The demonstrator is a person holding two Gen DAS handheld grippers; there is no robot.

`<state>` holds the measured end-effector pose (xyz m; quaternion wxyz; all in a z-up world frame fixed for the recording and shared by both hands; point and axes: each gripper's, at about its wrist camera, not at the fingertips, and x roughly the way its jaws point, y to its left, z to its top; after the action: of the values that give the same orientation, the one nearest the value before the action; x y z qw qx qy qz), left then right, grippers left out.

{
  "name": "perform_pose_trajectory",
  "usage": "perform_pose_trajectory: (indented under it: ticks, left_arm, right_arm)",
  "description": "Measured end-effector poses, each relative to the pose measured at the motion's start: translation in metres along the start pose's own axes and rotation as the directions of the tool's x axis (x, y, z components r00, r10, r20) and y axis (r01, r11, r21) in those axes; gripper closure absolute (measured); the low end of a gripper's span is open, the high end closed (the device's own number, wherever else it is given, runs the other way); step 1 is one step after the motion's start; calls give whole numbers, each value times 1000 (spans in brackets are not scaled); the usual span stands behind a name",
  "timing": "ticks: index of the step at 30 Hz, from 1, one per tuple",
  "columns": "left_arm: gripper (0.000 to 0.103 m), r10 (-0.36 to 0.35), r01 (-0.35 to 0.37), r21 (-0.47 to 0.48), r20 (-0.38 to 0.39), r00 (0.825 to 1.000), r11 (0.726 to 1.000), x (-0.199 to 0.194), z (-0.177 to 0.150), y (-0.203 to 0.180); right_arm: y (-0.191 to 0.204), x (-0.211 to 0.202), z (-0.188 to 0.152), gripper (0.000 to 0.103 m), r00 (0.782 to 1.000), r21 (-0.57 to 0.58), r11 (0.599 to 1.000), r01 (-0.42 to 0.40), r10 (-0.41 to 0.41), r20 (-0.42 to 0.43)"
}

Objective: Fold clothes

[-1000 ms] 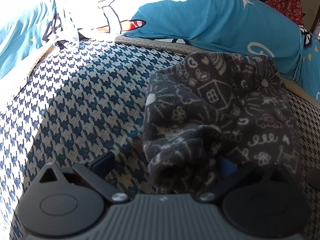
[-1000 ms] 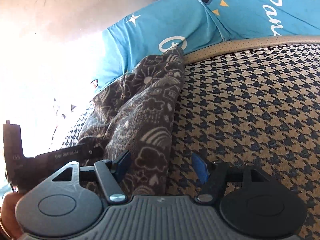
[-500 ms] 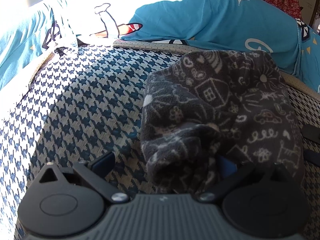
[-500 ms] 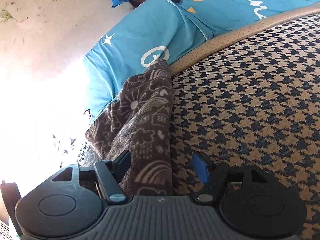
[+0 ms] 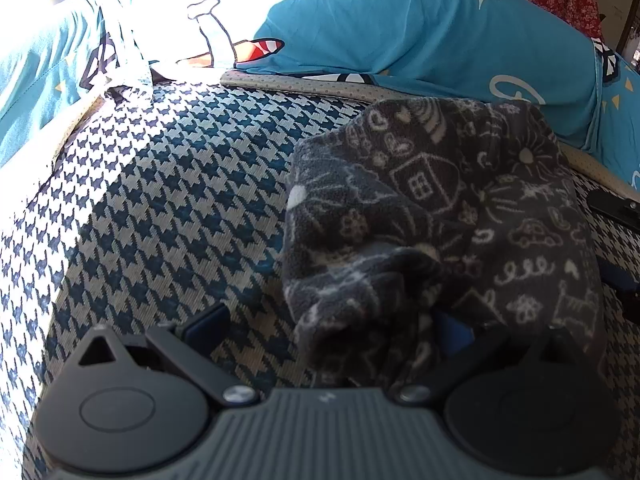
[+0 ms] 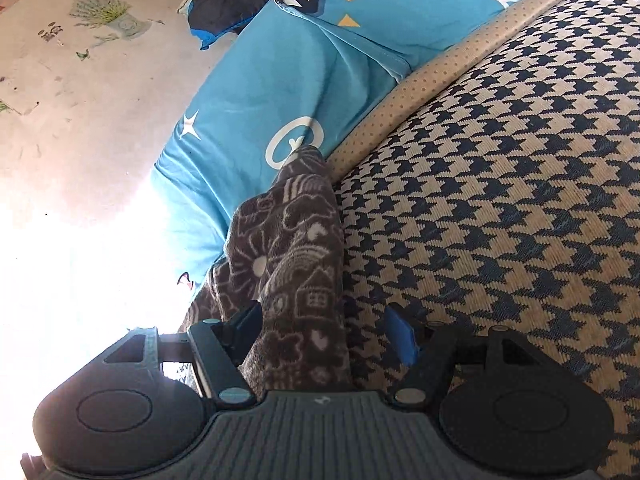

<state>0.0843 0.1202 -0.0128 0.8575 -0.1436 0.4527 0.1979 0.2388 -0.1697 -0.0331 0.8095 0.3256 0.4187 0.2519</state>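
Since the earlier frame, the right wrist view has rolled and shifted: the houndstooth surface (image 6: 500, 208) now slopes diagonally, more of the wall with pictures (image 6: 80, 40) has come into sight, and the dark fleece garment (image 6: 296, 264) stands as a narrower strip running up the centre-left of that view. Left wrist view is unchanged.

Garment location: the fleece, dark grey with white doodle print of houses, flowers and suns, lies bunched on the houndstooth surface, its far end against the tan dotted piping (image 6: 420, 92) and just beside the blue printed bedding (image 5: 420, 28).

Left gripper (image 5: 332, 324): its fingers stand apart. The left finger (image 5: 208, 320) rests over bare houndstooth; the right blue pad (image 5: 452, 328) is partly buried under a fold of the garment (image 5: 420, 208). No clamping is visible.

Right gripper (image 6: 328, 328): its fingers stand apart, with the garment's near edge between them, lying against the left finger (image 6: 248, 316). The right blue pad (image 6: 400, 336) is clear of the cloth, over the houndstooth.

Part of the right gripper shows at the right edge of the left view.
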Motion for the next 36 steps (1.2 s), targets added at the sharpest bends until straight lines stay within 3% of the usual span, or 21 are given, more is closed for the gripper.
perform_pose_trajectory:
  ticks: [19,22,26,31,36]
  left_arm:
    - [0,-36,36,-7,-18,999,999,5,1,9]
    - [0,-36,36,-8,-18,999,999,5,1,9]
    - [0,-33,33,-7,-16,999,999,6,1,9]
    - [0,-29,29,-2,-14,999,1000,7,0,8]
    - [0,-24,24,3,-14,1000,1000,7,-2,7]
  right_arm:
    - [2,62,8,36,994,-9,995,-103,103,-17]
    - [4,66,9,45,993,-51,992,-113,111,-41]
    - [-5,73,9,66,985,-11,987,-158,157,-75]
    - [-14,78,12,68,978,52,981,-187,190,-83]
    - [-7,79,7,66,981,11,985,-174,175,-84]
